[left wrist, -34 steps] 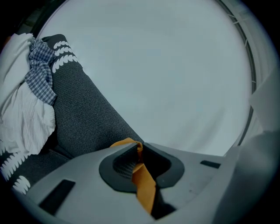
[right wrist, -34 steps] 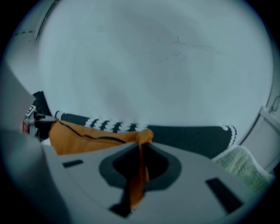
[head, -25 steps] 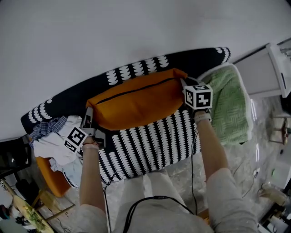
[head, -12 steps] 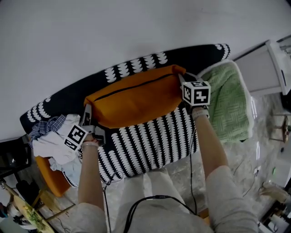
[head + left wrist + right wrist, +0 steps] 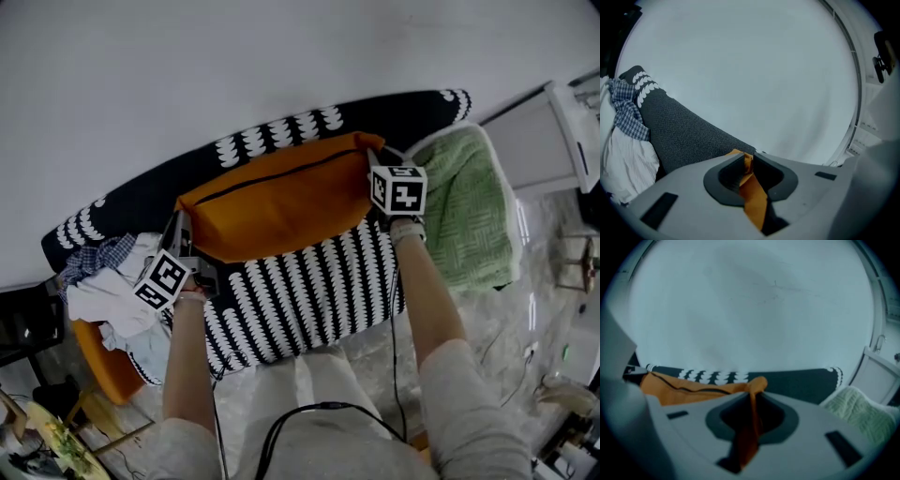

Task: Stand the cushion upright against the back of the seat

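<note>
Black-white seat (image 5: 300, 291); orange cushion (image 5: 281, 206) atop; white wall (image 5: 281, 66) behind.

The right gripper (image 5: 751, 401) pinched a corner of the orange cushion (image 5: 663, 384) in front of the patterned seat back (image 5: 797, 383).

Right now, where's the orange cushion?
Head view, centre: the cushion sits against the sofa backrest, its ends pinched by the left gripper and right gripper.
</note>
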